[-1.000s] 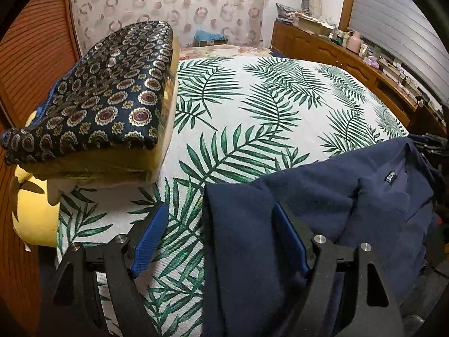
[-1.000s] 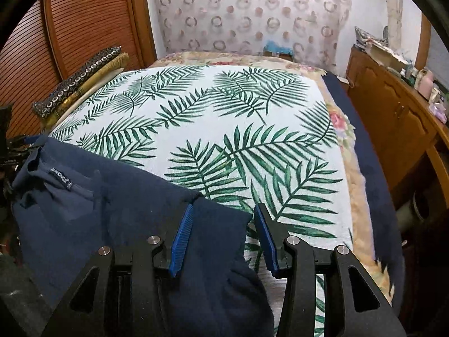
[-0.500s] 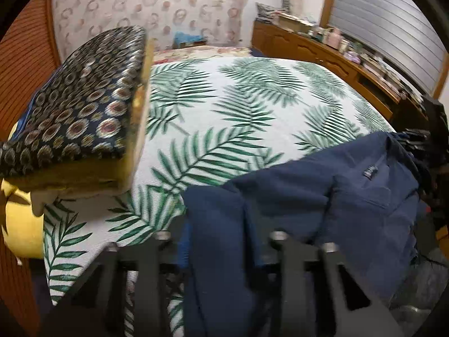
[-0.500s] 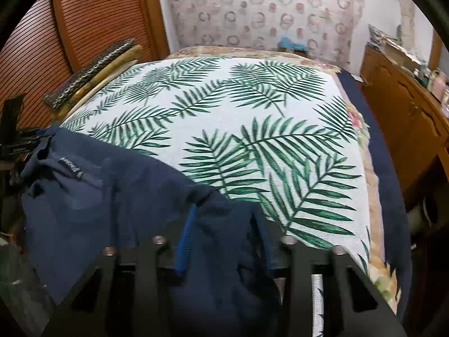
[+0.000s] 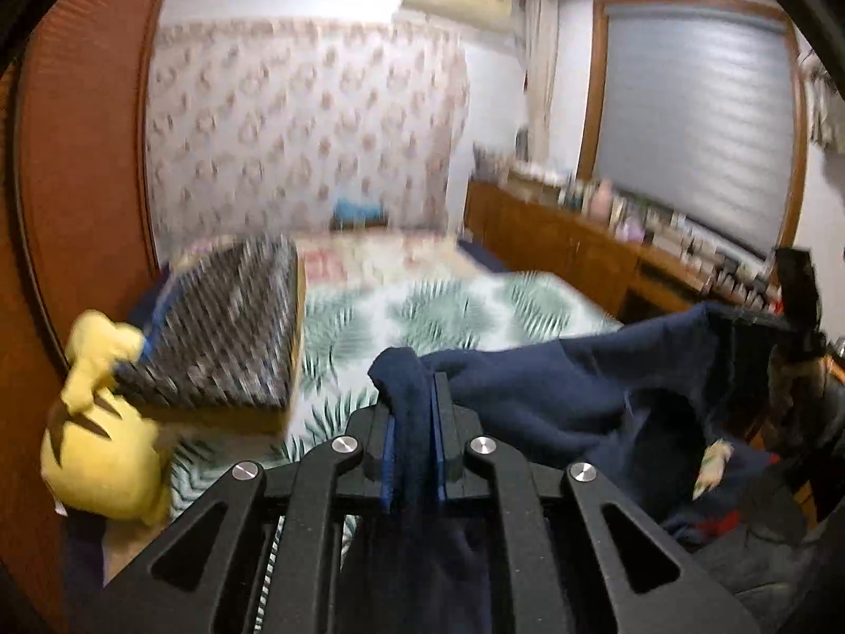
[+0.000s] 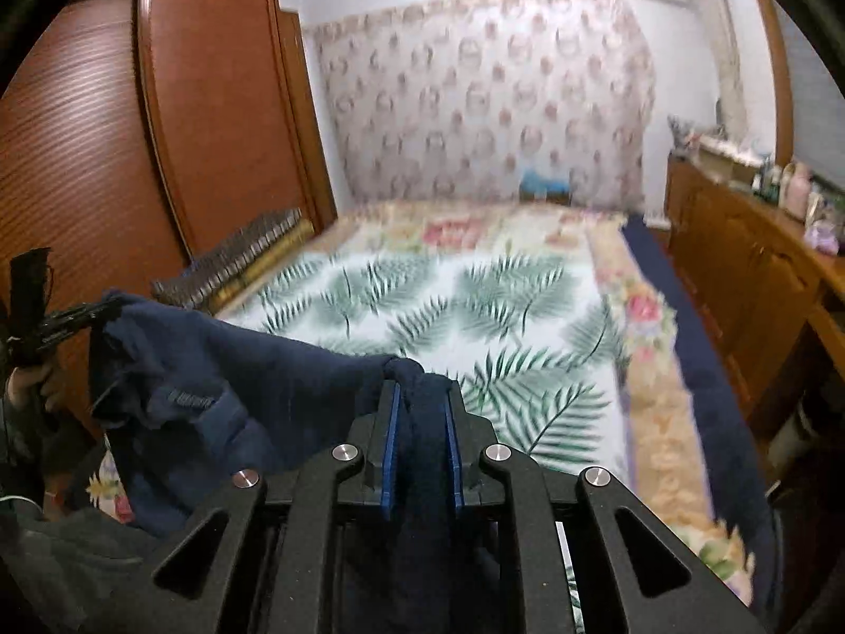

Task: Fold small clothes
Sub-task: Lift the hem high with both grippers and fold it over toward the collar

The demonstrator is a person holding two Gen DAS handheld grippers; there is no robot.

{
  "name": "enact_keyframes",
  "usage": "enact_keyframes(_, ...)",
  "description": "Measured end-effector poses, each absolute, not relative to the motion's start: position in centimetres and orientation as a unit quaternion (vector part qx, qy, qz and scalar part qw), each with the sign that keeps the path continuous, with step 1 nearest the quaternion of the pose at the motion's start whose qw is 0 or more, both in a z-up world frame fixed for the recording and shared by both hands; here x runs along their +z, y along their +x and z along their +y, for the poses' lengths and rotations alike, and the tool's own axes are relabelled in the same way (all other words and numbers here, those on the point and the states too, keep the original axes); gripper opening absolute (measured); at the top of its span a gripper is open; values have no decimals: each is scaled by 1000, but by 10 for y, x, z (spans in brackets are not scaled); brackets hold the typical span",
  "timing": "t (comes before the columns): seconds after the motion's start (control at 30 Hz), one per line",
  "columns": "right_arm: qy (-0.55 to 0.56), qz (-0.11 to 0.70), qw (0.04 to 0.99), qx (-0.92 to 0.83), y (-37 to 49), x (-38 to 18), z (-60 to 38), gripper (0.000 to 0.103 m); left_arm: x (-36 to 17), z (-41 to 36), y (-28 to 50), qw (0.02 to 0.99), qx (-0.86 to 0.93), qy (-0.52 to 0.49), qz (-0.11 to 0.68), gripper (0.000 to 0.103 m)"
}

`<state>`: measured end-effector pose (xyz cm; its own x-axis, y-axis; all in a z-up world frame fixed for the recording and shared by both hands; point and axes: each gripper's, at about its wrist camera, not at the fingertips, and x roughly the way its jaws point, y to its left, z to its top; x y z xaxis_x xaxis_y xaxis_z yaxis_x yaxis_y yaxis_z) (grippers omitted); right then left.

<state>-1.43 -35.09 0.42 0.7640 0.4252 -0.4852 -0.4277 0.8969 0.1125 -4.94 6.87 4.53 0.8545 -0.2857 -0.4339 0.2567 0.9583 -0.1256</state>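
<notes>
We hold a two-finger gripper in each hand, and both views look forward over a bed (image 6: 528, 285) covered with a white spread printed in green palm leaves.

In the left wrist view, the left gripper (image 5: 414, 412) sits at bottom centre. Its blue-padded jaws are closing and already pinch a bunched edge of a navy blue garment (image 5: 570, 396). The cloth stretches from there toward the right edge of the frame, hanging in the air above the near end of the bed.

In the right wrist view, the right gripper (image 6: 421, 412) is at bottom centre, its jaws likewise closing on another gathered edge of the same garment (image 6: 237, 370), which runs to the left edge of the frame.

At the left of the left wrist view we see a patterned cushion (image 5: 222, 333) on the bed and a yellow plush toy (image 5: 100, 454) just below it.

As for progress, we judge the fold is only beginning. Both edges are gripped and the garment hangs slack between our grippers, still rumpled. No crease is visible yet. Spreading it flat on the bed and every fold remain to be done.

A small sewn label (image 6: 193, 400) shows on the garment at lower left of the right wrist view, but its lettering is too blurred to read. No other writing is legible.
</notes>
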Motion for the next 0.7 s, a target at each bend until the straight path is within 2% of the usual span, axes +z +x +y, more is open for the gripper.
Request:
enact_keyframes(0.33, -32, 156, 960, 229, -70, 84, -358, 15, 120, 82, -82, 982, -130, -35, 134, 12)
enact_keyframes(0.7, -105, 26, 973, 203, -121, 201, -349, 15, 223, 88, -94, 992, -122, -2, 22, 12)
